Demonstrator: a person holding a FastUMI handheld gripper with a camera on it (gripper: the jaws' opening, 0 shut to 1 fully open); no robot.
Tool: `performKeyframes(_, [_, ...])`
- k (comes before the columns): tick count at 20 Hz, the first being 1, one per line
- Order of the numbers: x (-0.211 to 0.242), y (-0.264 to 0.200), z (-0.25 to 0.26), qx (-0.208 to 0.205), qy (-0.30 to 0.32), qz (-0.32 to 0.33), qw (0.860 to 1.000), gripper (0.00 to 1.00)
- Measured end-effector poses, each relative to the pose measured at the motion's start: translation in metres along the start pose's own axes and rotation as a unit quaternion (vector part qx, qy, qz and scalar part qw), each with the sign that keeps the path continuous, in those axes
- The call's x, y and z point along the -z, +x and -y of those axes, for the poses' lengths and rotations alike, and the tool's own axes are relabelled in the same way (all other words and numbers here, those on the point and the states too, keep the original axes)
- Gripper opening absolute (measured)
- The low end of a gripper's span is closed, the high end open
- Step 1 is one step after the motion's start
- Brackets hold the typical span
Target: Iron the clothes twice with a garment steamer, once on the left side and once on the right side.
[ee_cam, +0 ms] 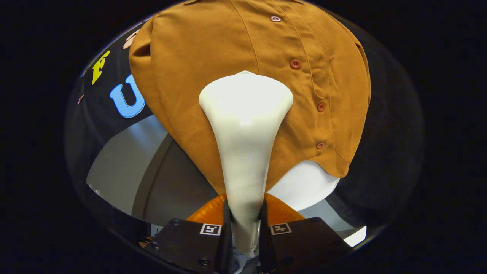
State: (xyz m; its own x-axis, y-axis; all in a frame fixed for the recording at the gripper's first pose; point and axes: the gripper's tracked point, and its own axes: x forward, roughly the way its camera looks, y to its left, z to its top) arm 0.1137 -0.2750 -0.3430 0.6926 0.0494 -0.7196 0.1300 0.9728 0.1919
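Gripper [245,224] clamped on the white steamer [245,129], both fingers pressing the narrow handle from either side, handle running straight up between them. Steamer widens toward its far end into a broad flat head, which sits against the brown shirt [228,57] beyond the fingers. Cannot tell for sure if the head actually touches the cloth or stands just off it.

Shirt hangs upright ahead, front facing the camera, buttoned. Row of reddish buttons [295,64] runs down the placket, just right of the steamer head. Head is on the panel left of the button row, about mid-height of the shirt. Curved hem at the lower right of the shirt.

Something white and rounded [308,186] shows below the hem, right of the steamer handle; cannot tell what it is. Grey surface [125,171] lies below and left of the shirt, with a darker grey band next to it. Black cloth wall [110,80] behind the shirt's left edge.

Square black-and-white markers [210,229] sit on top of each finger block, near the handle.
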Motion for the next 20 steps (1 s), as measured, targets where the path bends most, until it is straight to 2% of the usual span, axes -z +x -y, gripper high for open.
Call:
performKeyframes(6, [0.028, -0.002, 0.002, 0.006, 0.009, -0.038, 0.999, 0.31])
performKeyframes(10, [0.027, -0.016, 0.002, 0.009, 0.016, -0.029, 0.999, 0.31])
performKeyframes(15, [-0.014, -0.05, 0.008, 0.022, 0.014, 0.024, 0.999, 0.31])
performKeyframes(20, [-0.083, -0.093, 0.025, 0.045, 0.017, 0.109, 0.993, 0.31])
